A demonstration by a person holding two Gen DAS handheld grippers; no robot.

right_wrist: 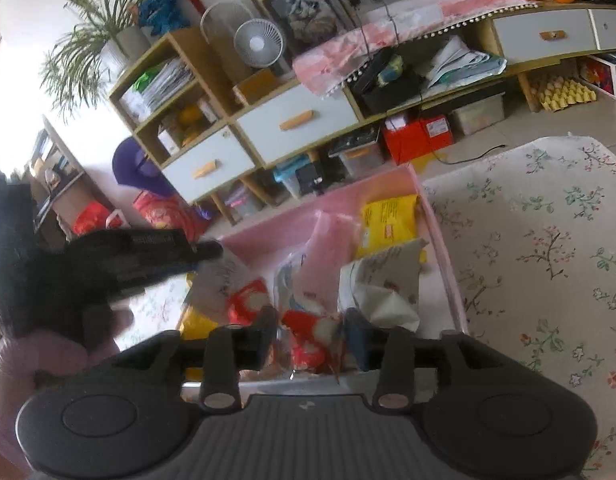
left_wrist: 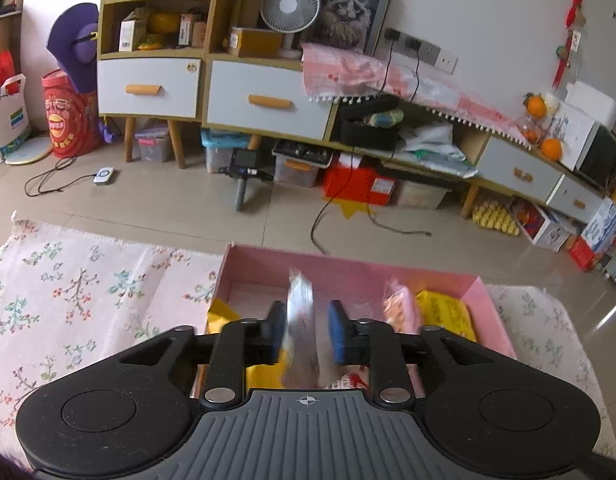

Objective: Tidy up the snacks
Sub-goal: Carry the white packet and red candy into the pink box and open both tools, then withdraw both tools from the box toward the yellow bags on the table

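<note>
A pink box (left_wrist: 347, 261) lies on a floral cloth (left_wrist: 68, 300) and holds several snack packets. My left gripper (left_wrist: 306, 318) hangs over it, open, with a blurred silvery-white packet (left_wrist: 300, 292) upright between the blue pads, clear of the right pad. A pink packet (left_wrist: 399, 306) and a yellow packet (left_wrist: 447, 314) lie at the box's right. In the right wrist view my right gripper (right_wrist: 311, 322) is open low in the pink box (right_wrist: 439, 240), with a red-and-white packet (right_wrist: 308, 350) loose between its fingers. A cream packet (right_wrist: 379, 286) and a yellow packet (right_wrist: 387, 220) lie beyond it. The left gripper (right_wrist: 148, 258) shows blurred at left.
A hand in a pink sleeve (right_wrist: 36, 360) holds the left gripper. Beyond the table's far edge is tiled floor with a black cable (left_wrist: 319, 220). A long cabinet (left_wrist: 268, 100) with white drawers lines the wall, with storage boxes under it. The floral cloth (right_wrist: 547, 240) spreads right of the box.
</note>
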